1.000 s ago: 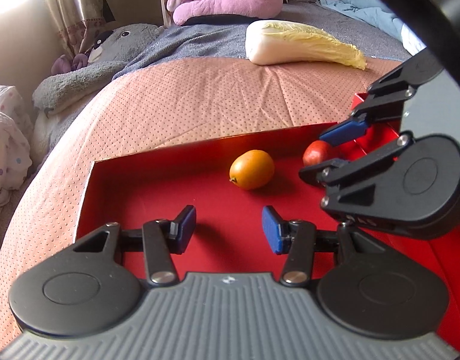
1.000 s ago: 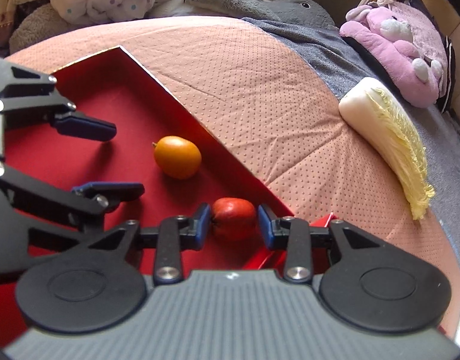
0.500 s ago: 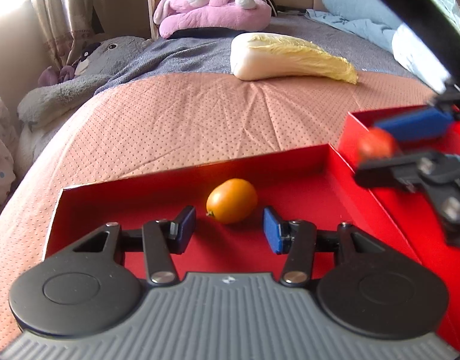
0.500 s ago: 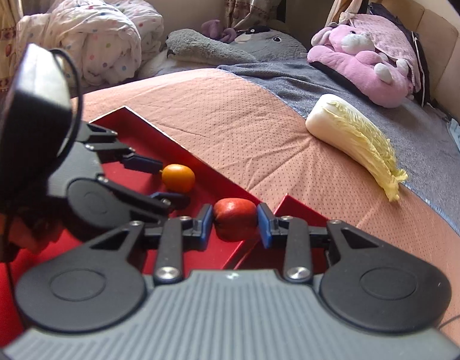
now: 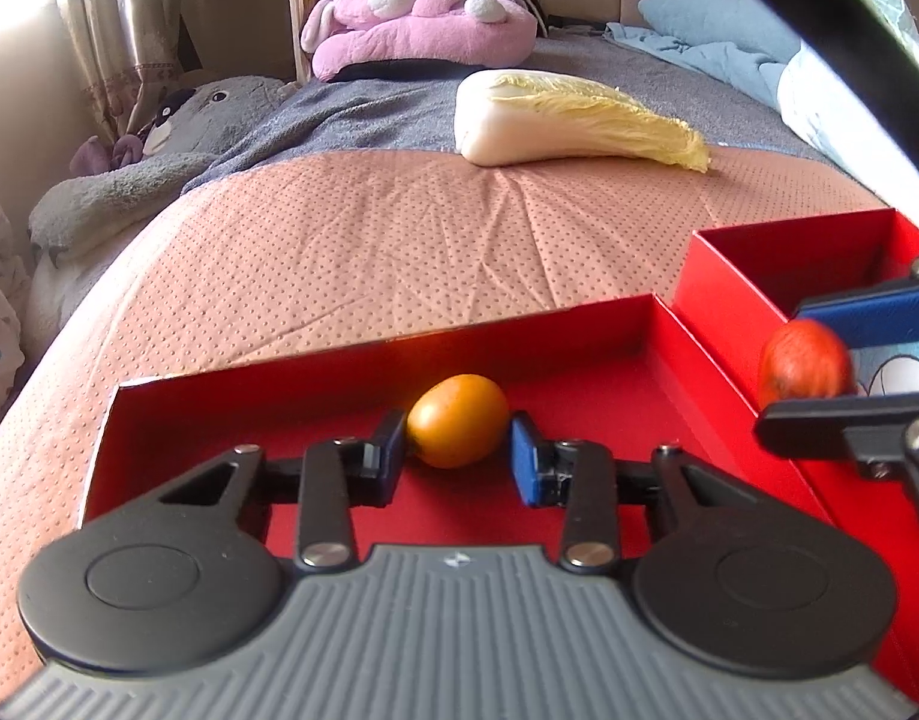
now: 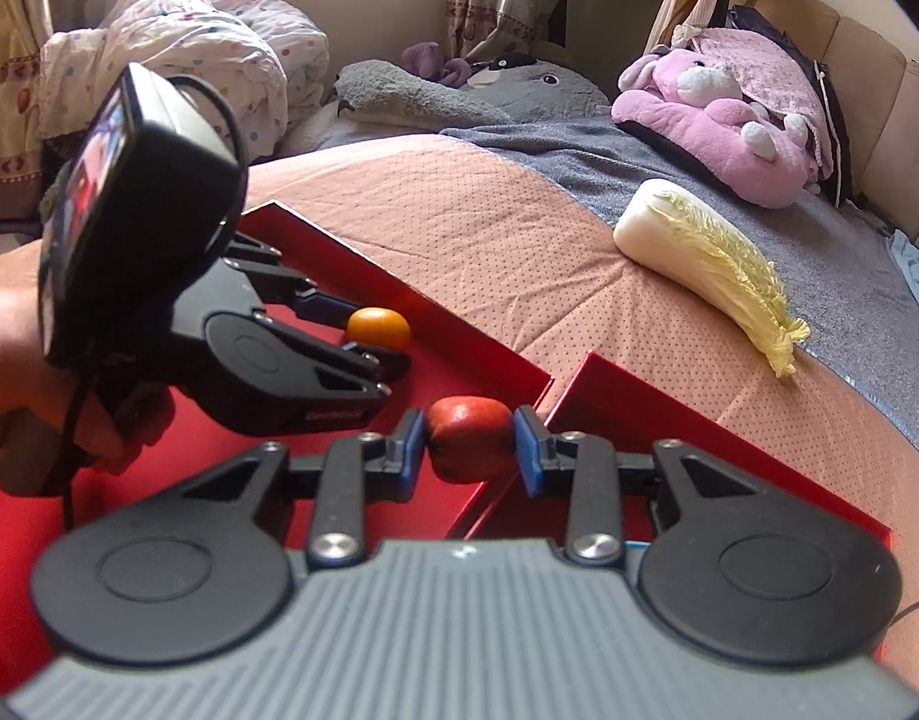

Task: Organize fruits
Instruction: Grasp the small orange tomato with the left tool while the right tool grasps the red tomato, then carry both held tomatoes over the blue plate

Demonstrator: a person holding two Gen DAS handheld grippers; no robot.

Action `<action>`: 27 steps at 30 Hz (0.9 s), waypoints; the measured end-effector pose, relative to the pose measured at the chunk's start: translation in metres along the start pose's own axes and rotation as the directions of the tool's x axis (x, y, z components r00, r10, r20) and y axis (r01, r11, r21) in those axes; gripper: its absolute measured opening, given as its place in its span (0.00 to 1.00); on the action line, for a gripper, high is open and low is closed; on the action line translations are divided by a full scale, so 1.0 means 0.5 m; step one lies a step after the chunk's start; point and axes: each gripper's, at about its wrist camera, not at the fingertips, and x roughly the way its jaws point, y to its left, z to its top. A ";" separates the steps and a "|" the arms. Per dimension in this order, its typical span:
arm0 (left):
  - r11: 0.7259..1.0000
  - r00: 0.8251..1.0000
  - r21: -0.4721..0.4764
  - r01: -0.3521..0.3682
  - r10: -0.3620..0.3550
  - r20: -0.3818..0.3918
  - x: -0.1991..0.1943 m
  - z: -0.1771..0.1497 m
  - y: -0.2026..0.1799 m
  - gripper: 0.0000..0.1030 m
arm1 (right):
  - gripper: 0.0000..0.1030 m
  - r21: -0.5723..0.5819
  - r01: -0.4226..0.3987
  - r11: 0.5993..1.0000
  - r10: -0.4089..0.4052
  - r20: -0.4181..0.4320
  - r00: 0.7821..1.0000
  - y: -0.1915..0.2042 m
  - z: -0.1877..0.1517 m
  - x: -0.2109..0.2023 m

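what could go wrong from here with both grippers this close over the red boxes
1. The left gripper brackets the orange fruit only at its fingertips; a gap shows on one side, so closing could squirt it forward.
2. The right gripper pinches the red fruit near its pad tips above the seam where the large red box meets the smaller red box; a slip could land it in the wrong one.
3. The grippers sit close and may collide.
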 end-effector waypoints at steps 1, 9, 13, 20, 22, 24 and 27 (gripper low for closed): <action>1.000 1.000 -0.003 -0.003 0.003 -0.005 -0.004 -0.002 -0.001 0.41 | 0.34 0.003 0.003 1.000 -0.003 0.002 1.000 -0.002 -0.001 -0.006; 0.998 1.000 -0.051 -0.029 0.029 0.000 -0.095 -0.023 -0.014 0.41 | 0.34 0.033 0.038 0.999 -0.039 0.036 0.999 -0.026 -0.031 -0.096; 1.000 0.999 -0.013 -0.012 0.012 0.041 -0.169 -0.032 -0.059 0.41 | 0.34 0.062 0.080 0.995 -0.083 0.044 0.996 -0.062 -0.070 -0.156; 0.998 0.997 0.047 0.039 -0.042 0.067 -0.267 -0.059 -0.170 0.41 | 0.34 0.125 0.182 0.975 -0.185 0.015 0.983 -0.142 -0.170 -0.265; 0.997 0.995 0.045 0.069 -0.072 0.069 -0.287 -0.063 -0.203 0.41 | 0.34 0.134 0.216 0.967 -0.219 0.004 0.976 -0.167 -0.200 -0.300; 0.993 0.992 0.042 0.106 -0.109 0.066 -0.303 -0.068 -0.236 0.41 | 0.34 0.131 0.257 0.957 -0.258 -0.013 0.966 -0.190 -0.231 -0.337; 0.985 0.985 0.069 0.156 -0.160 0.063 -0.320 -0.080 -0.290 0.41 | 0.34 0.109 0.319 0.941 -0.315 -0.048 0.948 -0.224 -0.275 -0.397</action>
